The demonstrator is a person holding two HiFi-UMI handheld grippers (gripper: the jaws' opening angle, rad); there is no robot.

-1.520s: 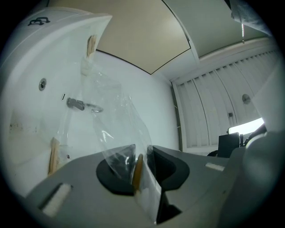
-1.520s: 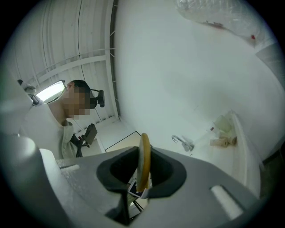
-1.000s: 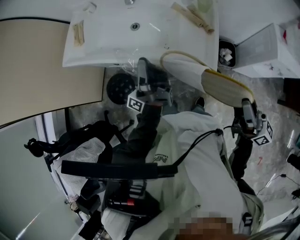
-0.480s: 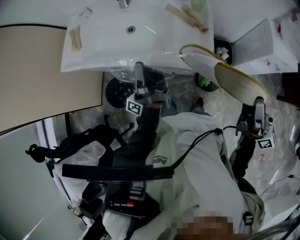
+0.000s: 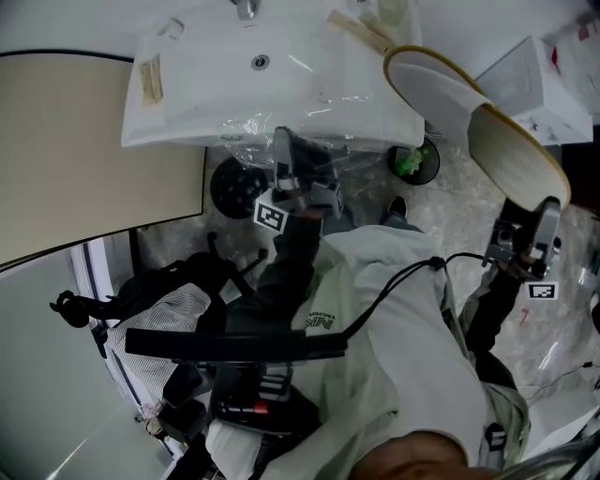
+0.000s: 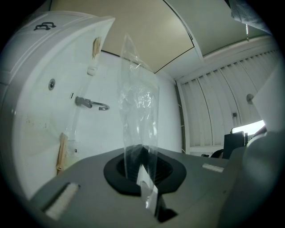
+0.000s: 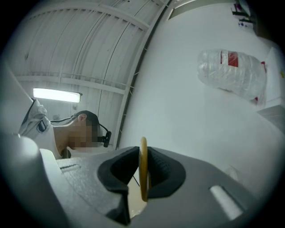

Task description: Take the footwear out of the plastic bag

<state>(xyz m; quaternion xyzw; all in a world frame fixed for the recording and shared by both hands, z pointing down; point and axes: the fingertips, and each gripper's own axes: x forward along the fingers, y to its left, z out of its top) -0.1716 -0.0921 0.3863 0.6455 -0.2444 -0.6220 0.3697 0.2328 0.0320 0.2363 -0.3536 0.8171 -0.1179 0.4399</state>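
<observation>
Up and to the right has gone the slipper (image 5: pixel 441 84) since a second ago: then it hung just beside the bag (image 5: pixel 246 127) under the sink's front edge, now it is well apart from it, over the sink's right corner, with the right gripper (image 5: pixel 546 211) higher and farther right too. That claw is clamped on the slipper's yellow-rimmed edge, seen end-on between the pads in the right gripper view. The left gripper (image 5: pixel 289 150) has kept its place below the sink (image 5: pixel 187 94); its jaws are closed on a strip of the clear bag, which stands up limp and crinkled from them in the left gripper view.

The sink is white, with a drain (image 5: pixel 261 62), a tap (image 5: pixel 246 7) at the back, and thin wooden pieces (image 5: pixel 150 80) lying on its rim at left and right. Below it the floor (image 5: pixel 450 202) is grey marbled stone. A black round thing (image 5: pixel 232 183) sits on the floor by the left gripper, and a small bin (image 5: pixel 412 161) with something green in it stands under the slipper. A beige panel (image 5: pixel 66 150) fills the left side; a white box (image 5: pixel 539 89) stands at the right.
</observation>
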